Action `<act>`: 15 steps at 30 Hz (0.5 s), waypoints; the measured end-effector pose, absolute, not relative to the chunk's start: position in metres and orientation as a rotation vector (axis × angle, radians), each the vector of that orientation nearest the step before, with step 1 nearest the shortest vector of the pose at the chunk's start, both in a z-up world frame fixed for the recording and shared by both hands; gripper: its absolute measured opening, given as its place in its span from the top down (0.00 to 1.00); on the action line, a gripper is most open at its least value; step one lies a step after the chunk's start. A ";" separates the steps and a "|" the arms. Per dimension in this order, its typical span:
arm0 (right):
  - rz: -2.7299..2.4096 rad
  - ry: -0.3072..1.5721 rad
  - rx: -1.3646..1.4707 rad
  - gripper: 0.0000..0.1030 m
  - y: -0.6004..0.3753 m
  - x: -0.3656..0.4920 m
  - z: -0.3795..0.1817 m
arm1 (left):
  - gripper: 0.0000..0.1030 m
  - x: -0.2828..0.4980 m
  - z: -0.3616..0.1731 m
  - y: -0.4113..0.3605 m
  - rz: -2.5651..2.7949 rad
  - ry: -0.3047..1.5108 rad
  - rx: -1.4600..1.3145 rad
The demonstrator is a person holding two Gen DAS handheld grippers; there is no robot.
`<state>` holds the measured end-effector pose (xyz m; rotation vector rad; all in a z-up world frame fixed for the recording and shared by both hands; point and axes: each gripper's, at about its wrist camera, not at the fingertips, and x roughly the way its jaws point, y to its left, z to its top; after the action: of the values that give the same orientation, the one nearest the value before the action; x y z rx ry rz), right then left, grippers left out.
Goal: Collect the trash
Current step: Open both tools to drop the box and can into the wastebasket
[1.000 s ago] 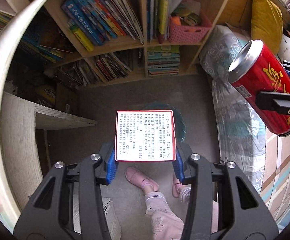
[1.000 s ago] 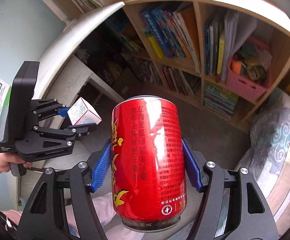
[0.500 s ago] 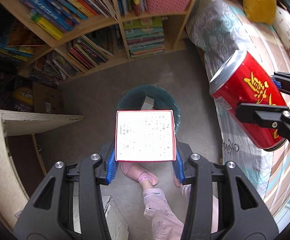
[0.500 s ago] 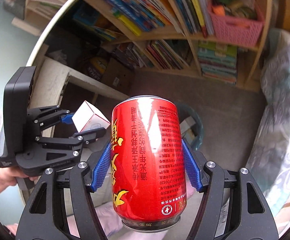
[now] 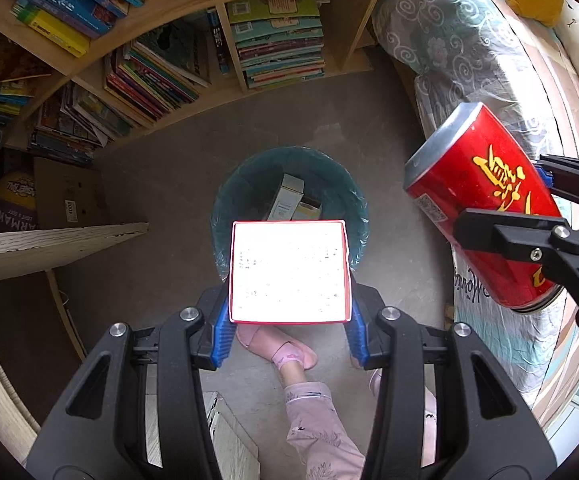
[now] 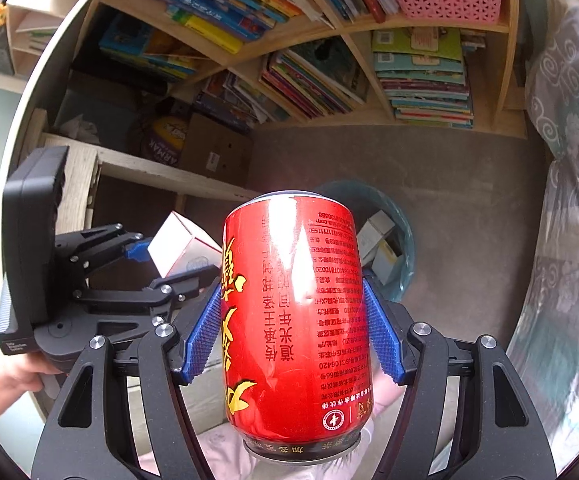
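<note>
A wooden bookshelf (image 5: 193,60) packed with books is seen along the far wall, and a bed (image 5: 489,92) with a patterned cover runs down the right side. On the grey floor between them stands a round trash bin (image 5: 225,208) lined with a teal bag, and a few small cartons (image 5: 289,200) are seen lying inside it. A cardboard box (image 5: 69,196) is set beside the lowest shelf.

A red drink can (image 6: 295,320) is clamped between the blue pads (image 6: 203,336) of the right gripper (image 6: 293,336), which is closed onto its sides; the can is held in the air, tilted, to the right of the bin and not over its opening in the left wrist view. A small white carton with a red edge (image 5: 289,272) is gripped by the left gripper (image 5: 289,324), whose pads are pressed against both of its sides. This carton is held above the near rim of the bin. Pink slippers (image 5: 277,346) are seen on the floor below it.
</note>
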<state>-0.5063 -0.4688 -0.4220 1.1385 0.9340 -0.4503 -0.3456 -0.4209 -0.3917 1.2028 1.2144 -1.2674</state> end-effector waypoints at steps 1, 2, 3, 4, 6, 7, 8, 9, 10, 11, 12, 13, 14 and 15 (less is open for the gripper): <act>-0.452 0.933 1.143 0.34 -0.471 -0.506 -0.425 | 0.52 -0.346 -0.394 -0.422 -1.271 1.217 1.210; -0.458 0.932 1.144 0.33 -0.472 -0.505 -0.427 | 0.38 -0.346 -0.396 -0.423 -1.262 1.202 1.223; -0.460 0.930 1.154 0.31 -0.474 -0.505 -0.429 | 0.33 -0.345 -0.397 -0.424 -1.253 1.183 1.223; -0.459 0.924 1.169 0.28 -0.476 -0.504 -0.430 | 0.32 -0.345 -0.397 -0.424 -1.255 1.180 1.217; -0.472 0.922 1.167 0.28 -0.478 -0.504 -0.430 | 0.32 -0.342 -0.400 -0.426 -1.243 1.189 1.218; -0.477 0.924 1.154 0.28 -0.479 -0.505 -0.430 | 0.32 -0.340 -0.400 -0.426 -1.234 1.195 1.215; -0.483 0.924 1.152 0.28 -0.480 -0.506 -0.429 | 0.32 -0.338 -0.400 -0.426 -1.226 1.201 1.209; -0.487 0.921 1.155 0.28 -0.481 -0.507 -0.428 | 0.31 -0.336 -0.400 -0.426 -1.223 1.204 1.207; -0.489 0.919 1.158 0.28 -0.482 -0.509 -0.427 | 0.28 -0.335 -0.400 -0.426 -1.220 1.202 1.207; -0.494 0.918 1.159 0.28 -0.483 -0.512 -0.426 | 0.24 -0.334 -0.399 -0.426 -1.217 1.194 1.207; -0.496 0.919 1.159 0.28 -0.484 -0.514 -0.425 | 0.23 -0.334 -0.398 -0.425 -1.216 1.187 1.207; -0.499 0.922 1.159 0.28 -0.484 -0.516 -0.424 | 0.23 -0.334 -0.397 -0.424 -1.218 1.183 1.207; -0.499 0.922 1.162 0.28 -0.485 -0.518 -0.423 | 0.23 -0.334 -0.397 -0.423 -1.218 1.181 1.209; -0.500 0.923 1.162 0.28 -0.486 -0.520 -0.422 | 0.23 -0.334 -0.396 -0.424 -1.220 1.182 1.209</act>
<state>-0.5203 -0.4860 -0.4220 1.1620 0.9229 -0.4998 -0.3339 -0.4239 -0.3958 1.2089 1.1819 -1.2199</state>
